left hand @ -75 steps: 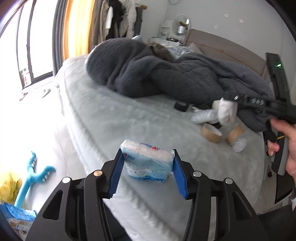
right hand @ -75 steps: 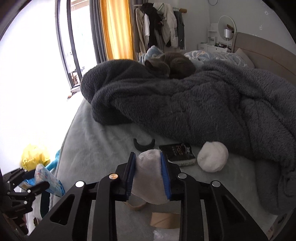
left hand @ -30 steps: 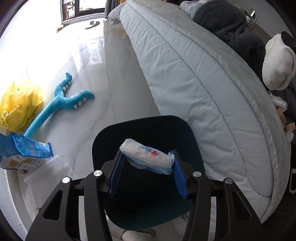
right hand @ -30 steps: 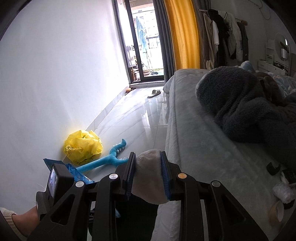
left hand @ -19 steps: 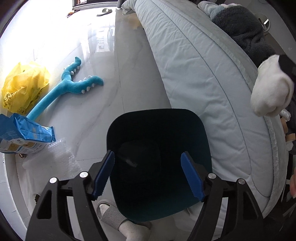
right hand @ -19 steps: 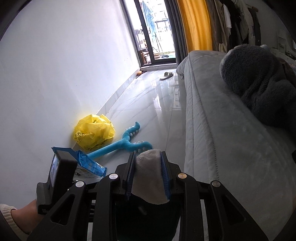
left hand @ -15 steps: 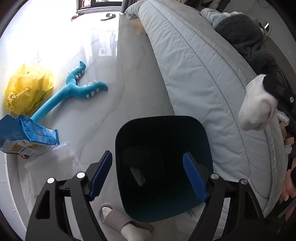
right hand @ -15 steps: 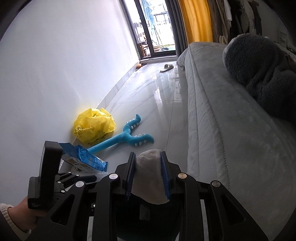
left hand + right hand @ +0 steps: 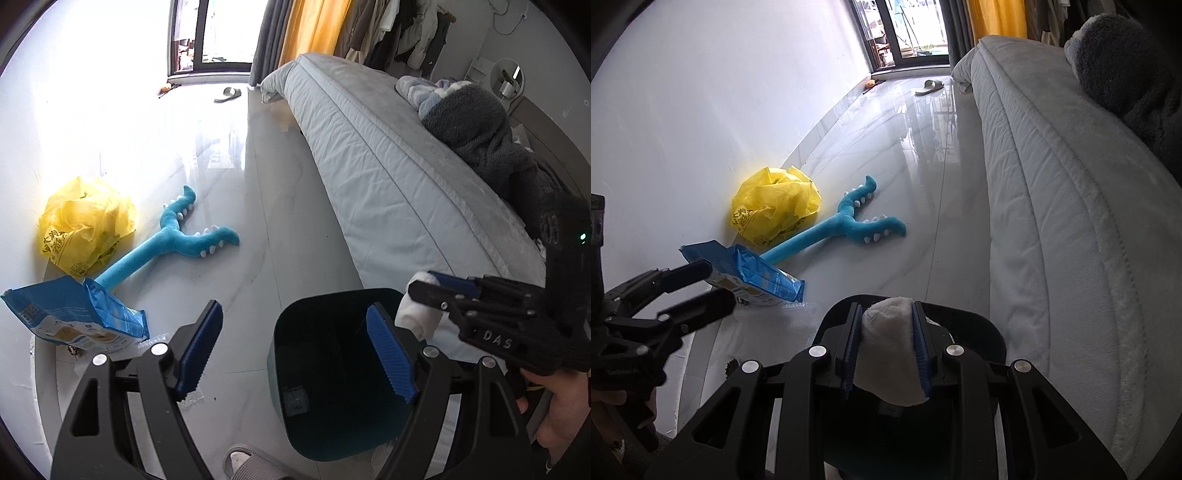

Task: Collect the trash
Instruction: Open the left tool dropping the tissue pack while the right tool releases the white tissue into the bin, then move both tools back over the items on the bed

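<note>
A dark teal trash bin [image 9: 295, 350] stands on the floor beside the bed; its rim also shows in the right wrist view [image 9: 964, 317]. My right gripper [image 9: 886, 354] is shut on a white crumpled wad [image 9: 890, 350] and holds it over the bin's opening. In the left wrist view the right gripper [image 9: 436, 295] and the white wad [image 9: 417, 317] hang at the bin's right rim. My left gripper [image 9: 295, 350] is open and empty, above the bin's left side. A small flat item [image 9: 295, 400] lies at the bin's bottom.
A blue snack bag [image 9: 74, 317], a yellow plastic bag [image 9: 85, 225], a clear plastic wrap and a blue plush toy [image 9: 184, 243] lie on the shiny floor by the wall. The bed [image 9: 388, 177] with a grey blanket [image 9: 480, 133] runs along the right. A slippered foot [image 9: 247, 461] is below the bin.
My left gripper opened and let the tissue pack fall into the bin, then drew back and tilted up. My right gripper carried the white wad from the bed to above the bin.
</note>
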`<state>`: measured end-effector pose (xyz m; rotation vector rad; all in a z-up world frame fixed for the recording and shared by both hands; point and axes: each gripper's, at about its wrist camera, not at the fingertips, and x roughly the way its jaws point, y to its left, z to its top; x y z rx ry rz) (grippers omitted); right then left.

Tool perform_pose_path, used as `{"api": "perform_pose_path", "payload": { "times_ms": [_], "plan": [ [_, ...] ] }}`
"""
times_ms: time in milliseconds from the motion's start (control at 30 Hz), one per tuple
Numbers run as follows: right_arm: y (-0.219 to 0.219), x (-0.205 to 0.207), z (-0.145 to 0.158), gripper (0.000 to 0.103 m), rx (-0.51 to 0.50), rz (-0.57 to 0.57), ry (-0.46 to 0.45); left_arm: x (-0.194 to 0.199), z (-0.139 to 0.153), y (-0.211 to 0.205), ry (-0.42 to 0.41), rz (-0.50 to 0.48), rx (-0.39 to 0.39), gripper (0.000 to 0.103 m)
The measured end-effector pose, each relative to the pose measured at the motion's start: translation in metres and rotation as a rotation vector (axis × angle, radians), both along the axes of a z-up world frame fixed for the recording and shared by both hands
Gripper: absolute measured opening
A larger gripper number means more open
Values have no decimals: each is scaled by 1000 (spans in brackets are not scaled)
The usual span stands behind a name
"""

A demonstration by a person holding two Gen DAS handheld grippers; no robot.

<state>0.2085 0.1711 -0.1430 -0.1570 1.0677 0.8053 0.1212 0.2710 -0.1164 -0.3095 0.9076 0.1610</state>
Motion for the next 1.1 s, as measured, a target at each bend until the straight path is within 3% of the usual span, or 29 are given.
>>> {"api": "perform_pose_path", "payload": {
  "times_ms": [400,667,800,1100],
  "plan": [
    [19,-11,-51,29,-138,28,99,-12,39,9,-187,59,11,82],
    [20,-22,-66,30,-201,63,131,-13,62,-10,-292,29,54,82],
    [13,-25,-60,45,-197,65,134,-12,78,-21,-344,17,71,87],
    [-22,-17,-18,63,-110,32,94,-7,107,-58,-434,2,109,95]
  ]
}}
